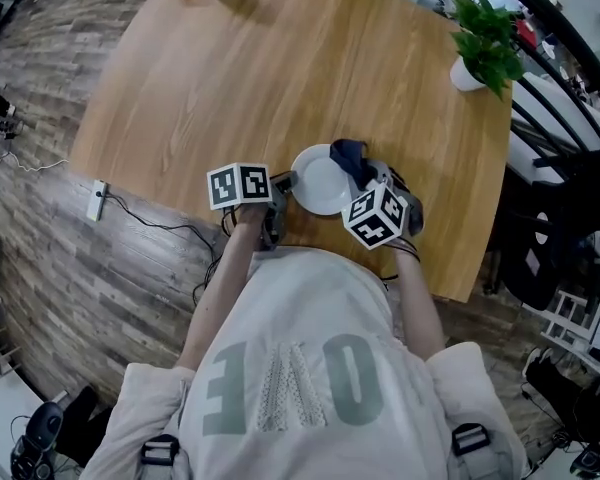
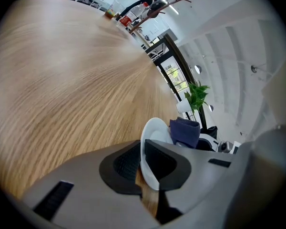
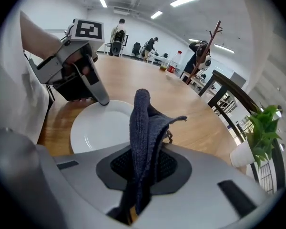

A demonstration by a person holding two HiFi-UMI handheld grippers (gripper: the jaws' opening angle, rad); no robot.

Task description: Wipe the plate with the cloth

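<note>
Left gripper view: the plate (image 2: 156,128), tilted on the wooden table (image 2: 62,80), is pinched at its rim by the left gripper (image 2: 143,163). The cloth (image 3: 144,123) is clamped by the right gripper (image 3: 142,171).

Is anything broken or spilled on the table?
Nothing stands out. The plate lies whole on the table, with its rim pinched by the left gripper. The right gripper holds the cloth close to it. The plant stands upright, and no spill shows.
</note>
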